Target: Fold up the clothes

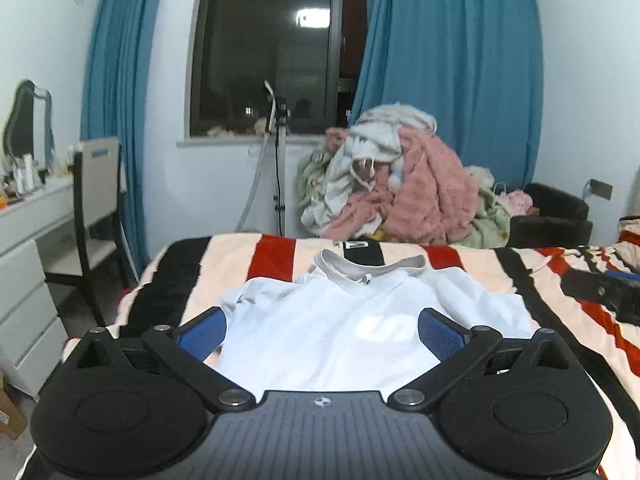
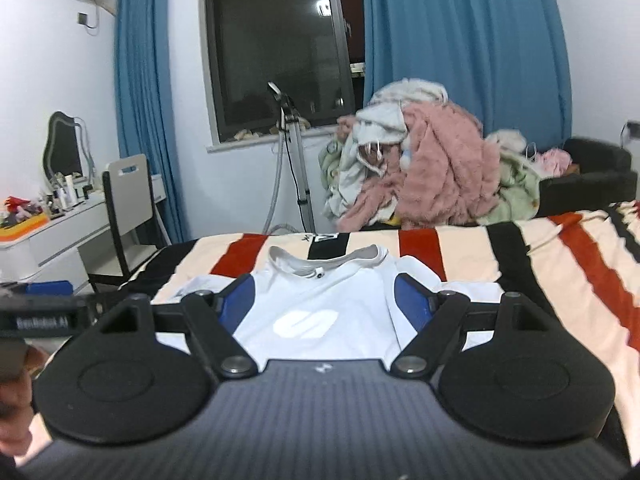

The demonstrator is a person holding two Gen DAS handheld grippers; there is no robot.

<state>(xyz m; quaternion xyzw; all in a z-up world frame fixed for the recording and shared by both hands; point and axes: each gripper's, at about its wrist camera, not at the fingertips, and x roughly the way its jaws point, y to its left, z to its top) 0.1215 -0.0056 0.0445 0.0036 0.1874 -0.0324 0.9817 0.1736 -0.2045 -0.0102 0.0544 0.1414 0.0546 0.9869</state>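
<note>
A bedroom with blue curtains (image 1: 452,80) around a dark window (image 1: 264,48) holds a bed (image 1: 500,272) covered in a red, black and cream striped blanket. A white T-shirt (image 1: 340,320) lies flat on it, collar toward the window. The left tool (image 1: 322,330) and right tool (image 2: 324,300) both hover over the shirt, blue pads spread wide, gripping nothing. A heap of clothes (image 1: 400,180) sits beyond the bed.

The left black plastic two-finger gripper (image 1: 322,330) is showing blue textured pads (image 1: 438,336), round silver screws on its angled links, two round discs and a ribbed grey body with a small white emblem. The right black plastic gripper (image 2: 324,300) is looking the same, with blue pads (image 2: 410,300).
</note>
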